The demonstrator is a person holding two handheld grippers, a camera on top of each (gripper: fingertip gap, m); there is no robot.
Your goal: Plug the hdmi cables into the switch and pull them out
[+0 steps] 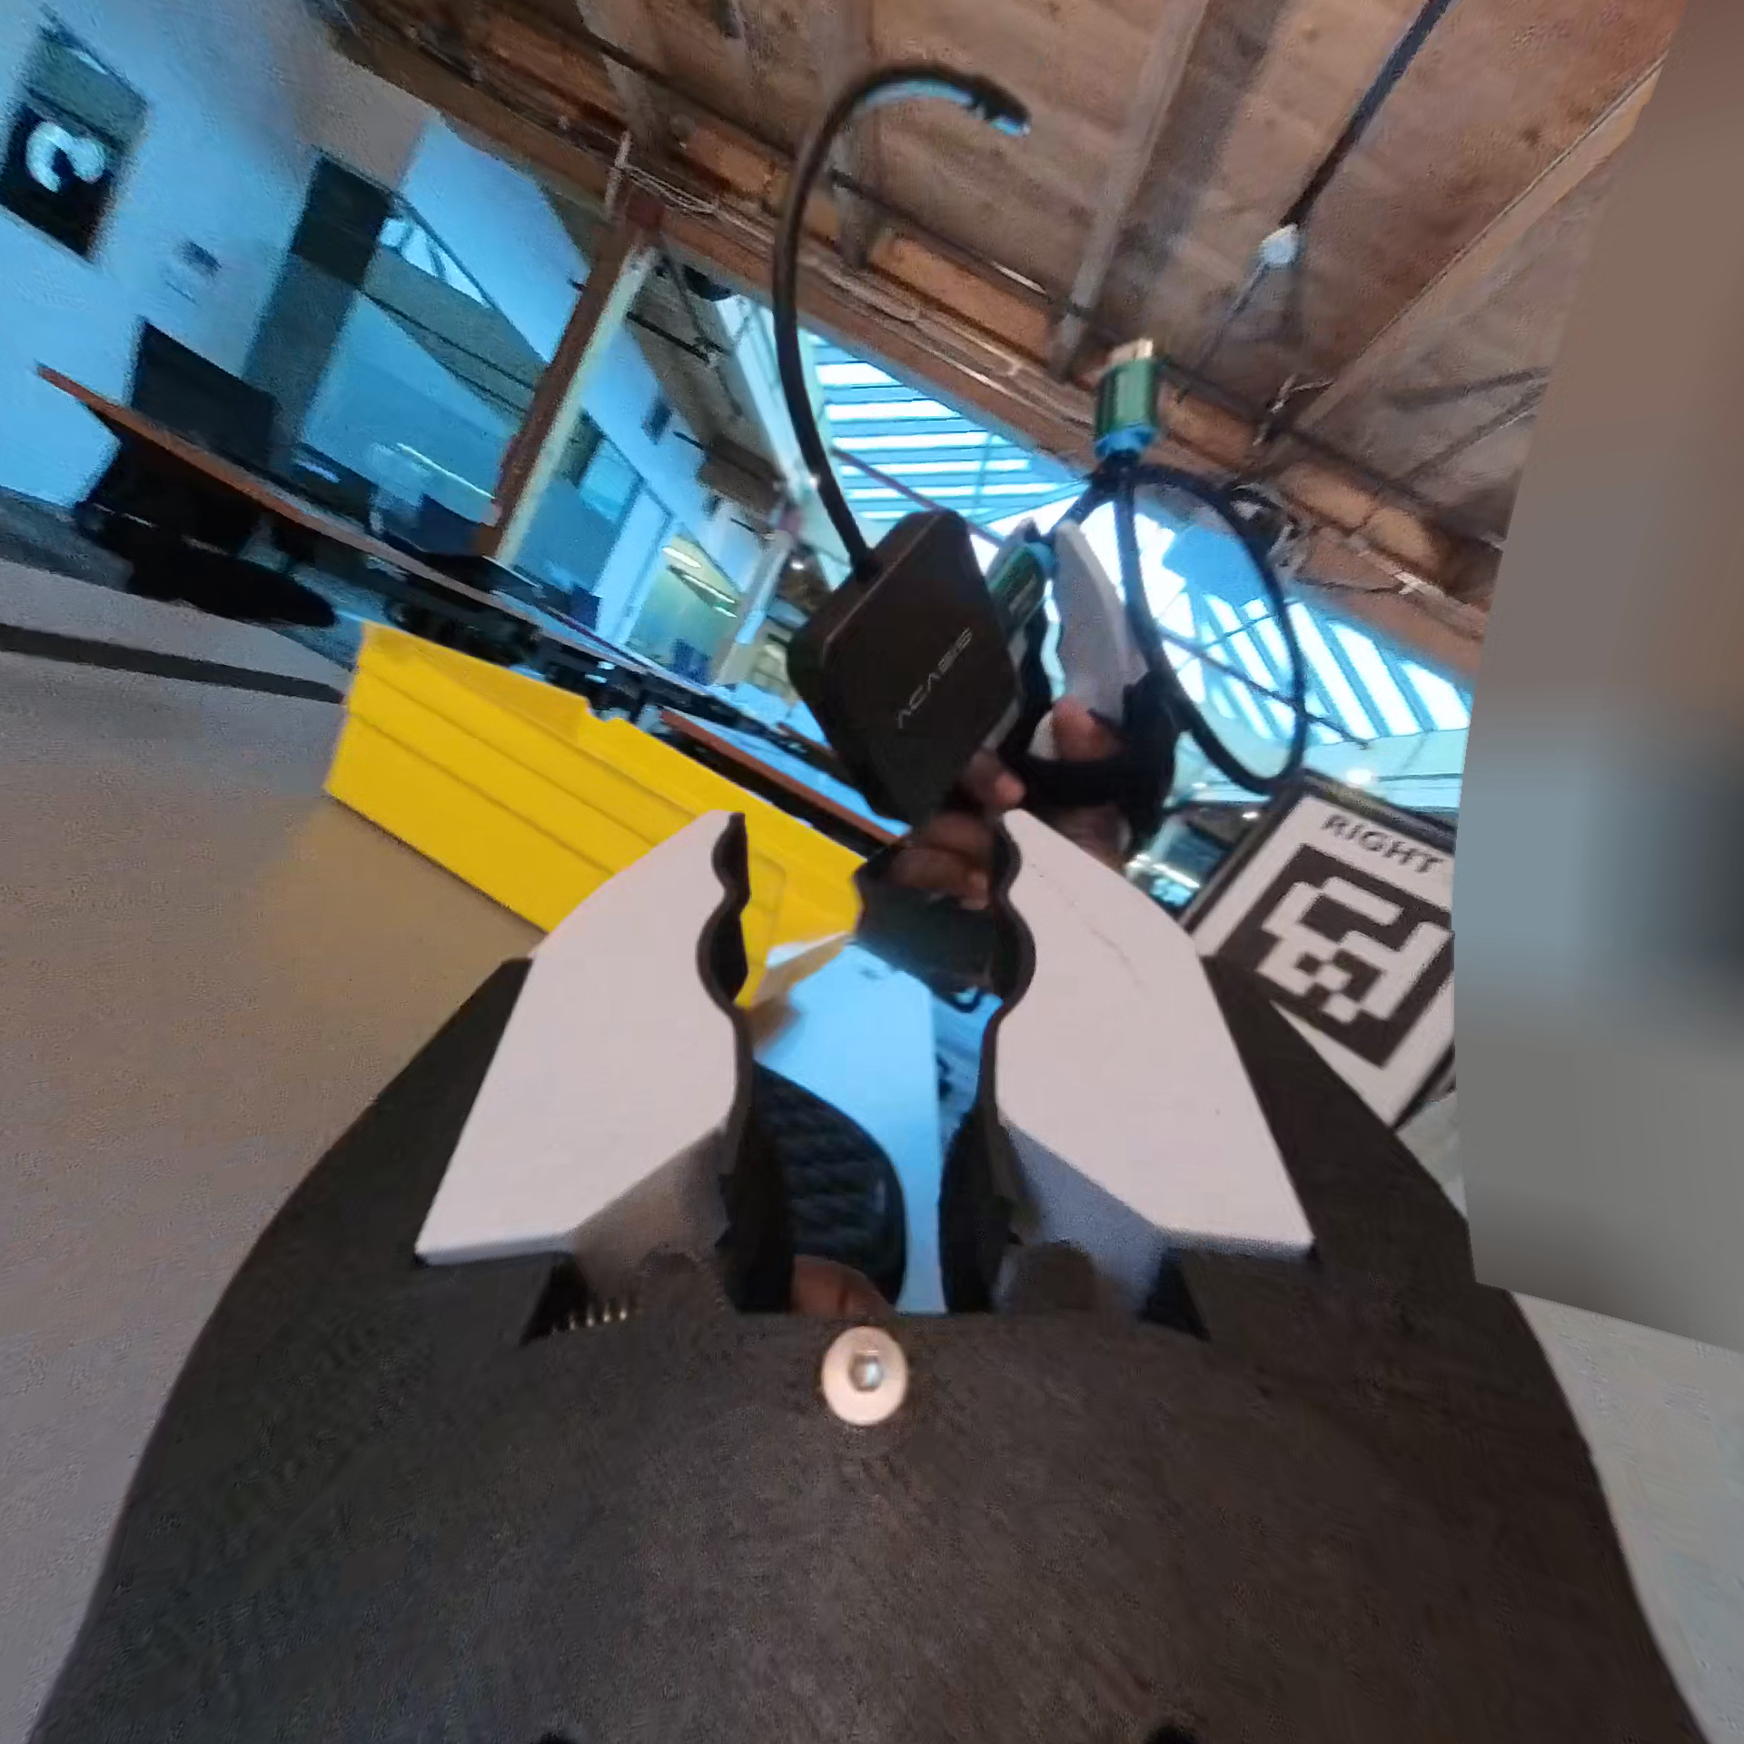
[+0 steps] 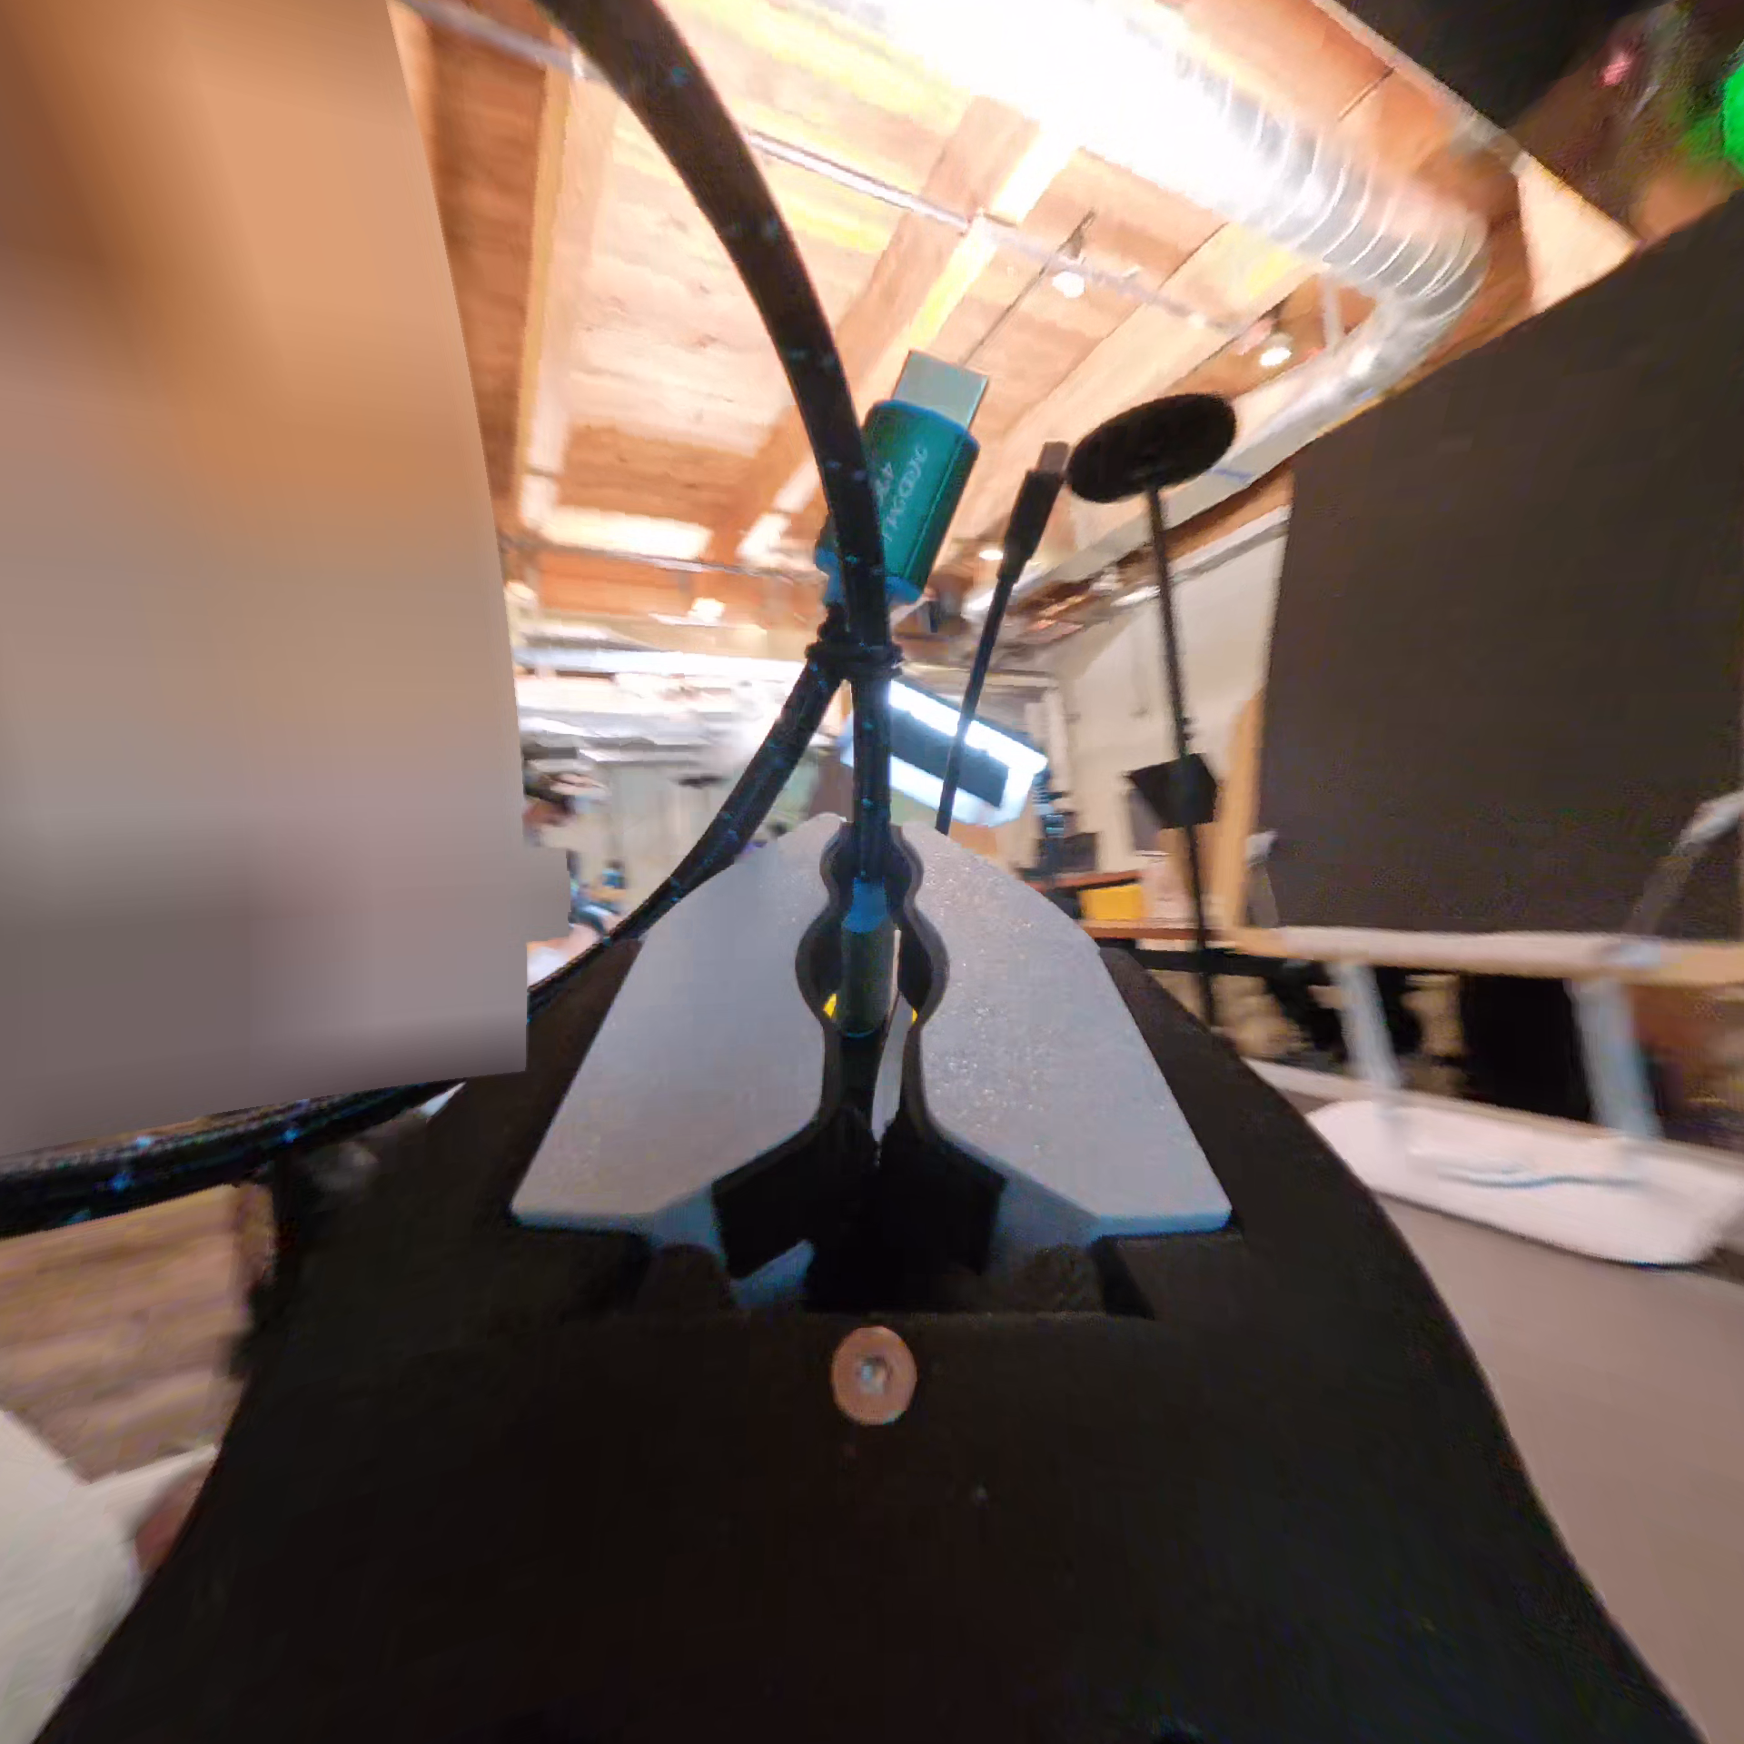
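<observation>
Green HDMI plug (image 2: 863, 953) clamped in right gripper (image 2: 870, 873) fingers, seemingly seated in black switch (image 1: 906, 675); left gripper (image 1: 873, 878) fingers apart, empty. Unplugging remains.

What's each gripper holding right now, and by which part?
The right gripper is shut on the green HDMI plug, gripping the plug body where the braided cable leaves it. The left gripper is open, holding nothing.

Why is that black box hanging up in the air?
The black switch box dangles off the table beside the right gripper, which is clamped on a green plug. The cable's other green plug sticks up, unplugged.
</observation>
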